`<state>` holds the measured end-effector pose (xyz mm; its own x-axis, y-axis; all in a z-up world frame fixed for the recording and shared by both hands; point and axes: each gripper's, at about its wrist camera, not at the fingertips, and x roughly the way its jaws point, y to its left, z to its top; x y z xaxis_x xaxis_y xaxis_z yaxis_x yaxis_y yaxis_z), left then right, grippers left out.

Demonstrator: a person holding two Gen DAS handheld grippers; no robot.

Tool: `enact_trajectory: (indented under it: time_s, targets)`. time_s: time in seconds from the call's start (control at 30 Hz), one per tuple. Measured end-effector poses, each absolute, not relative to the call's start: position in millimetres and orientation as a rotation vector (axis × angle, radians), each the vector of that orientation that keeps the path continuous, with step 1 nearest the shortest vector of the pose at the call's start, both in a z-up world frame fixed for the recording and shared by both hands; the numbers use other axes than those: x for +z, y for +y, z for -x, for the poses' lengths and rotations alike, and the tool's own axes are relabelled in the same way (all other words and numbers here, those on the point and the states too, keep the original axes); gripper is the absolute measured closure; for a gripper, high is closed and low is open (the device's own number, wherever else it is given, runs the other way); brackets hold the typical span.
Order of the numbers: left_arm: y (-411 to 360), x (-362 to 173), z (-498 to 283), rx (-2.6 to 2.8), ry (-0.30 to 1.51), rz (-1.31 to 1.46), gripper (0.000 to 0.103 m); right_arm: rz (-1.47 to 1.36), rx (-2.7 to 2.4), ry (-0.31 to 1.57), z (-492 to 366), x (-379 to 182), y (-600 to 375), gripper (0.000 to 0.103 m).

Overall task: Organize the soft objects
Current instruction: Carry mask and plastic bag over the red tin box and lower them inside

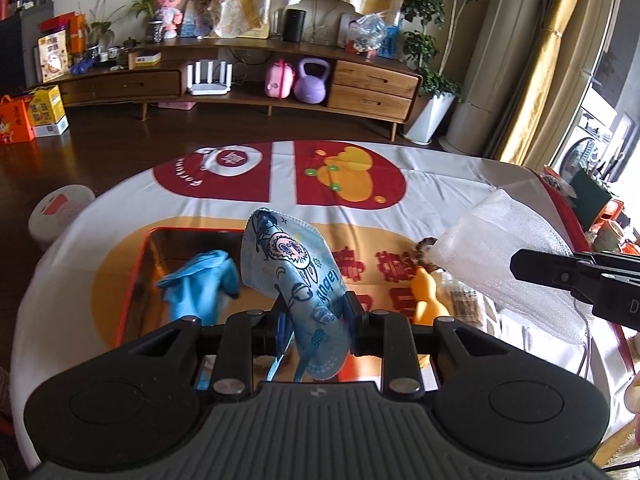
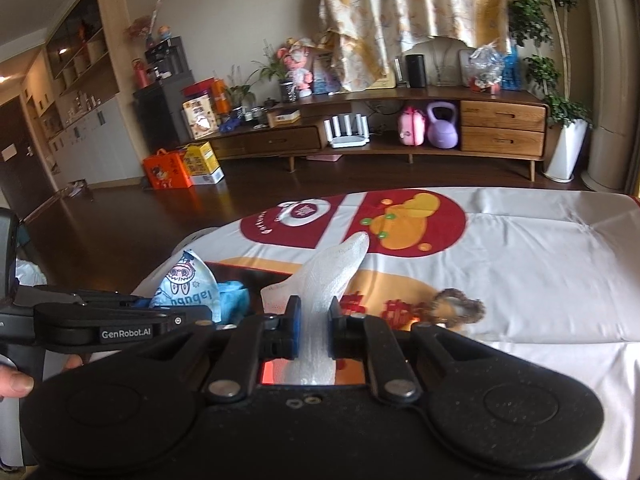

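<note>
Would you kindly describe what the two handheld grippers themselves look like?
Both are matte black. The left gripper and right gripper each have two round lobes, silver pivot pins on slim linkage bars, and a blue pad on one finger. White "GenRobot.AI" lettering marks the left gripper's side in the right wrist view. Its base is ribbed grey.

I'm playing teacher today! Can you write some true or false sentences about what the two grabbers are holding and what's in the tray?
1. The left gripper holds a blue printed face mask. True.
2. The right gripper is open with nothing in it. False: its jaws pinch white bubble wrap.
3. A blue cloth lies in the tray. True.
4. The kettlebell under the wooden cabinet is green. False: it is purple.
5. The brown scrunchie is inside the tray. False: it lies on the tablecloth.
</note>
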<state>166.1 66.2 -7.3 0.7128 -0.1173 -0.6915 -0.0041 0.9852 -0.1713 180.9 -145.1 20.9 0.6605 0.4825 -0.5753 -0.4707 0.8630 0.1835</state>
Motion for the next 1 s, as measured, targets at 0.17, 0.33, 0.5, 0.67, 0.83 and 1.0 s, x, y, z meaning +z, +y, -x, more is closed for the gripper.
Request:
enact_trajectory:
  time_s: [0.17, 0.33, 0.5, 0.67, 0.83, 1.0]
  targets:
    - [89, -10, -161, -0.035, 0.777, 0.184, 0.076, -0.008, 0.563, 0.670, -181, 17, -119, 0.091]
    - [111, -12, -157, -0.010, 0.782, 0.200, 0.076, -0.001, 0.583, 0.686, -183, 13, -92, 0.091]
    - [127, -19, -158, 0.005, 0.798, 0.204, 0.076, 0.020, 0.593, 0.697, -189, 5, -66, 0.091]
    - [139, -33, -159, 0.011, 0.827, 0.193, 0.076, 0.038, 0.597, 0.713, -202, -5, -43, 0.091]
    - [144, -49, -168, 0.016, 0.853, 0.187, 0.076, 0.062, 0.593, 0.746, -219, -20, -24, 0.091]
    - [144, -62, -176, 0.016, 0.874, 0.185, 0.076, 0.095, 0.587, 0.771, -232, -38, -8, 0.091]
